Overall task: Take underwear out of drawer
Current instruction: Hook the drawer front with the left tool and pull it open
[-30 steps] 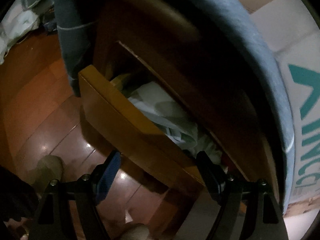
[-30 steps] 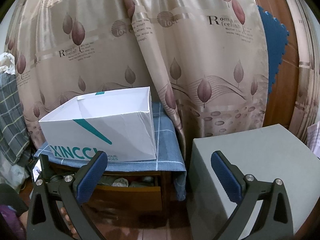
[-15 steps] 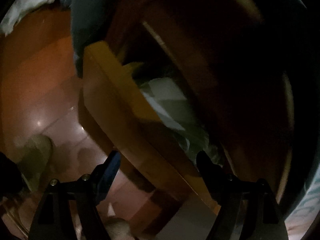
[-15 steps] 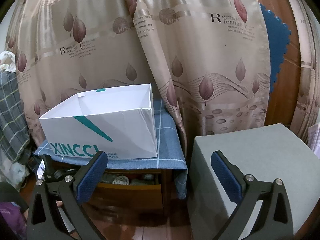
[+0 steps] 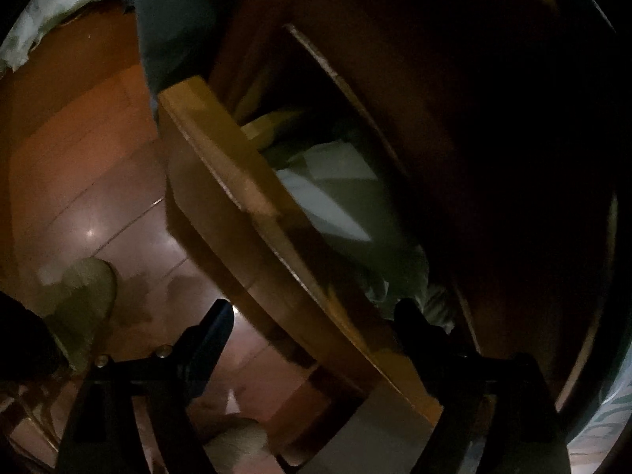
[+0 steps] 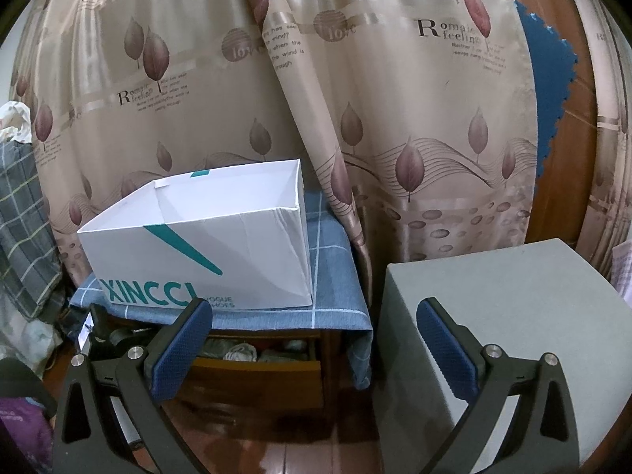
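- Hovering over the pulled-out drawer (image 5: 252, 213), left gripper (image 5: 312, 316) jaws just widened, nothing held
- underwear (image 5: 339, 197) seen inside drawer
- right gripper (image 6: 312, 339) held apart, empty, facing box (image 6: 237, 252)

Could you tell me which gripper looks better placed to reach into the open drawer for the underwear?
Left. The left gripper is open right over the drawer, its jaws astride the front board, beside the pale clothes. The right gripper is open too, but well back.

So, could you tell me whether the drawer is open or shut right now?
Open, part way. The drawer front stands out from the cabinet, and bunched clothes show over its top edge.
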Motion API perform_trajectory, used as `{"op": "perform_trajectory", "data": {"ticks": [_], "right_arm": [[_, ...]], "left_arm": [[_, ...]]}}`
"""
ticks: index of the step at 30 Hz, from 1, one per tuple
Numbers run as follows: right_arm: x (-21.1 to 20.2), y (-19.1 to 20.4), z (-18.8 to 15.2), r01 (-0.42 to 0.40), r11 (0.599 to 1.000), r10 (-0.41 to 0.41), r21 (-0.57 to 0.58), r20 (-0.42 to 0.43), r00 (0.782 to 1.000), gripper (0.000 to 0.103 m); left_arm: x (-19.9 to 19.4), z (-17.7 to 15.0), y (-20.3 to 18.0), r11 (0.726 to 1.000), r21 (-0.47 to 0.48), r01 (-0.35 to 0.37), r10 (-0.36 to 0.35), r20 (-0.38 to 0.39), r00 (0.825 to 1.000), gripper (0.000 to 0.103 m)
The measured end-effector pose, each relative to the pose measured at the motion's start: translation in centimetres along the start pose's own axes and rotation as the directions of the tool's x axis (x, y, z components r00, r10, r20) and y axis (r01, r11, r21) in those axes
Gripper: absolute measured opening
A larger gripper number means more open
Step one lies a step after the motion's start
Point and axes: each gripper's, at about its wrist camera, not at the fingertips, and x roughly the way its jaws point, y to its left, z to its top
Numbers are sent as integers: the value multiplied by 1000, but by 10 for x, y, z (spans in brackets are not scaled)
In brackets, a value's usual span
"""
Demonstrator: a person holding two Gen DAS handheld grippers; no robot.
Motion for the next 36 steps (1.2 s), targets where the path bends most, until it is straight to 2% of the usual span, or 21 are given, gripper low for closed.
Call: {"op": "perform_trajectory", "data": {"ticks": [8, 16, 20, 27, 32, 36], "right_arm": [[3, 0, 0, -10, 1000, 10, -1, -11, 1000, 103], [3, -3, 0, -22, 1000, 22, 17, -12, 1000, 103], [4, -4, -1, -28, 999, 29, 27, -16, 999, 103], [4, -4, -1, -29, 999, 30, 26, -20, 999, 103], [4, -4, -2, -31, 999, 32, 25, -22, 999, 103], [5, -3, -1, -32, 999, 32, 18, -27, 999, 103]], "left_arm": [[-4, -9, 10, 1000, -12, -20, 20, -12, 1000, 87], [-9, -27, 30, 1000, 16, -24, 24, -28, 999, 87], [0, -23, 39, 997, -80, 13, -18, -60, 998, 86], [22, -26, 37, 994, -108, -6, 0, -58, 998, 85], [16, -36, 29, 997, -3, -76, 75, -14, 997, 86], [14, -40, 31, 994, 28, -101, 102, -46, 994, 87]]}}
